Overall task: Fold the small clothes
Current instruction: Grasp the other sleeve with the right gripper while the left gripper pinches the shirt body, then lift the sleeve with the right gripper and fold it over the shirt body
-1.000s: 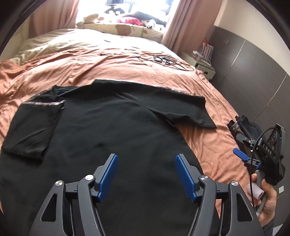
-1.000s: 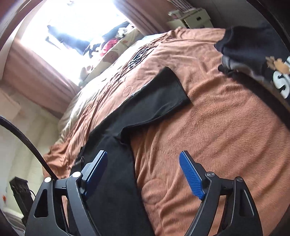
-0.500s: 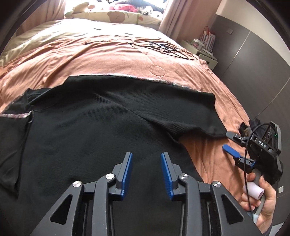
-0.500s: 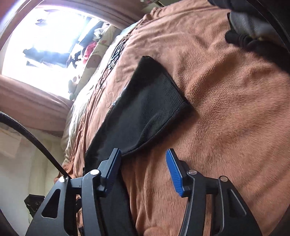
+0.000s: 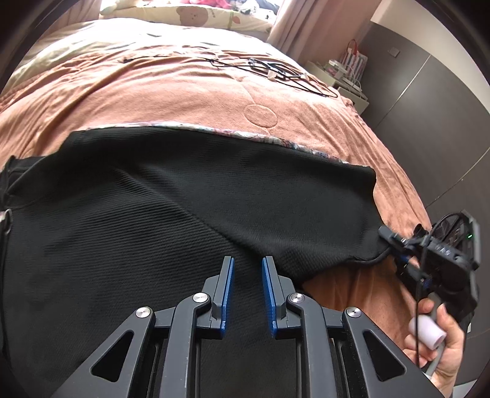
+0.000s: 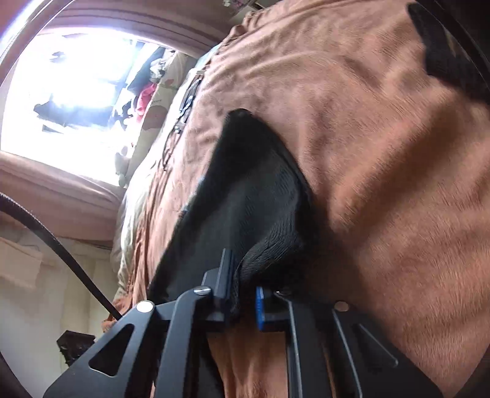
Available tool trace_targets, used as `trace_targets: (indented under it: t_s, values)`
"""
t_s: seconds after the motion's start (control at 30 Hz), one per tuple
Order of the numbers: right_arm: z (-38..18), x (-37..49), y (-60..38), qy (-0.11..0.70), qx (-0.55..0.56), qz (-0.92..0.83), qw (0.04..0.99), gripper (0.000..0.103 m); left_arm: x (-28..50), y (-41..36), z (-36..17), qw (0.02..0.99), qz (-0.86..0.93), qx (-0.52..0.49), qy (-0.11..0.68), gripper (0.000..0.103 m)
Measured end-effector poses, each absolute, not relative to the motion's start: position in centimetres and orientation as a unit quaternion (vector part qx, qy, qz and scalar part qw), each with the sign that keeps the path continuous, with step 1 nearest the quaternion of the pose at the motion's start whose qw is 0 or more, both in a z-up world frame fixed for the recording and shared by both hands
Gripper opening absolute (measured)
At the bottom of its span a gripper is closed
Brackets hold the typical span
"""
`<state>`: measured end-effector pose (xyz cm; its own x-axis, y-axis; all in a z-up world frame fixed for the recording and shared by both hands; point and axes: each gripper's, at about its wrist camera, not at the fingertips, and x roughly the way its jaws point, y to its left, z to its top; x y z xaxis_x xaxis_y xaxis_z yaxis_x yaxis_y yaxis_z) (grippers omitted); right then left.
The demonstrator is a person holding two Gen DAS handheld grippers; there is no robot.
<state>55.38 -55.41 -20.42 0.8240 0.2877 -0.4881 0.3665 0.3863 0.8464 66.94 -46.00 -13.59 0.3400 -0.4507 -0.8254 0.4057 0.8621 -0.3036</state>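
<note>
Black shirt (image 5: pixel 128 220) on orange blanket (image 5: pixel 171 91); right gripper (image 6: pixel 243 283) pinching sleeve, left gripper (image 5: pixel 247 275) narrowly parted, empty

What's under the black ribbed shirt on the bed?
Around the black ribbed shirt only the orange-brown fleece blanket shows; whatever lies directly beneath is covered.

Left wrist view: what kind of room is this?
Almost certainly a bedroom. The black shirt lies on a bed under an orange blanket, with a bear-print pillow by the curtained window and a small nightstand beside it.
</note>
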Motion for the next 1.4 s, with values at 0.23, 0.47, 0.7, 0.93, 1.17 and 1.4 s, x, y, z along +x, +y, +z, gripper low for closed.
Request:
trace_targets:
  t_s: [0.23,0.47,0.7,0.93,1.17,1.4]
  values:
    - [-15.2,57.2,-54.7,0.245,0.496,0.009,0.833,0.004,68.3,-47.7,-14.6,0.814,-0.267,-0.013,0.516,0.020]
    - [-12.8,58.3,-53.0,0.225,0.460,0.066,0.856,0.002,69.1,-49.2,-16.1,0.803,-0.278,-0.008,0.527,0.020]
    - [-11.7,58.7,-51.2,0.215,0.452,0.127,0.856,0.001,69.7,-49.6,-16.6,0.794,-0.295,-0.047,0.530,0.020]
    - [-12.3,61.8,-49.3,0.227,0.437,0.167,0.854,0.001,69.0,-49.0,-16.8,0.768,-0.345,-0.102,0.531,0.018]
    - [-11.8,63.8,-47.7,0.238,0.417,0.195,0.855,0.001,67.9,-46.7,-15.1,0.751,-0.378,-0.107,0.531,0.018]
    - [-12.4,64.9,-46.2,0.261,0.406,0.217,0.848,0.001,68.2,-40.9,-13.0,0.784,-0.323,-0.088,0.523,0.018]
